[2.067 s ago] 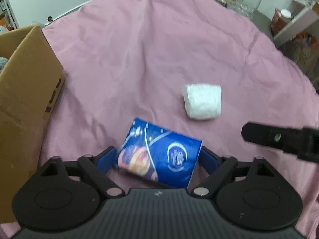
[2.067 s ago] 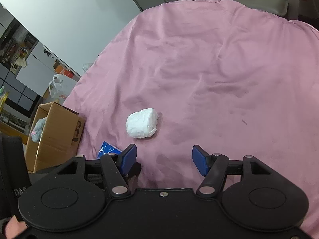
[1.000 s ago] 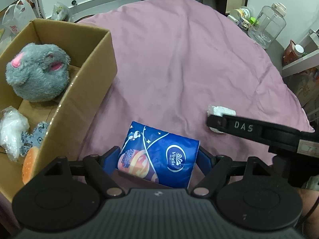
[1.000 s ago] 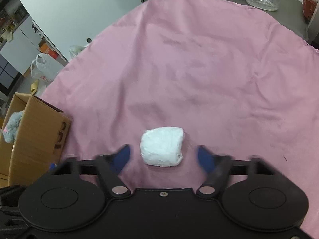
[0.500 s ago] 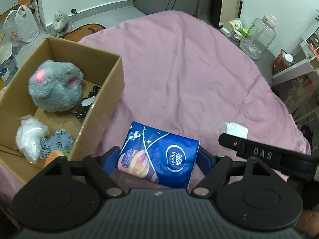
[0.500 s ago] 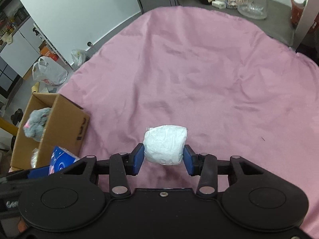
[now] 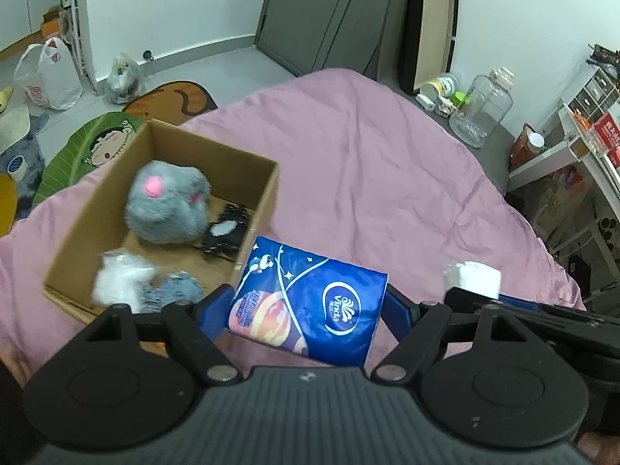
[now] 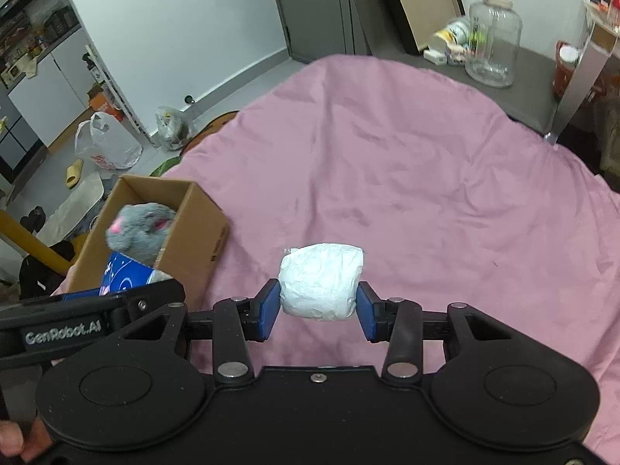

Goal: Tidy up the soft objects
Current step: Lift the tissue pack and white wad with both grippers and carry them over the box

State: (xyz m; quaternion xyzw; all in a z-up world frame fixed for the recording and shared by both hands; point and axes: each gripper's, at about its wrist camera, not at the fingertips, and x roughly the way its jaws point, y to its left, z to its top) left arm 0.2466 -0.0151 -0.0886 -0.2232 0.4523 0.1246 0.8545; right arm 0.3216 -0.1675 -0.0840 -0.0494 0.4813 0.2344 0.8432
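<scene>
A blue tissue pack [image 7: 310,304] hangs above the pink bedcover [image 7: 368,178], with my left gripper [image 7: 308,310] shut on it by both blue pads. The pack [image 8: 124,273] also shows at the left of the right wrist view. My right gripper [image 8: 319,304] is shut on a white wrapped bundle [image 8: 321,281], lifted off the cover [image 8: 426,178]. That bundle [image 7: 471,277] peeks over the right gripper's body in the left wrist view. An open cardboard box [image 7: 97,224] lies to the left, holding a grey plush [image 7: 166,207], a white bundle [image 7: 120,281] and small soft items.
Beyond the bed's far edge stand a clear jug [image 7: 482,114], jars and a shelf [image 7: 573,147]. Plastic bags [image 7: 48,73] and floor mats [image 7: 100,145] lie on the floor past the box. A hand [image 8: 15,443] grips the right tool at the lower left.
Both grippers have risen with their loads. The right gripper shut on the white bundle and lifted it. More of the box's inside has come into view.
</scene>
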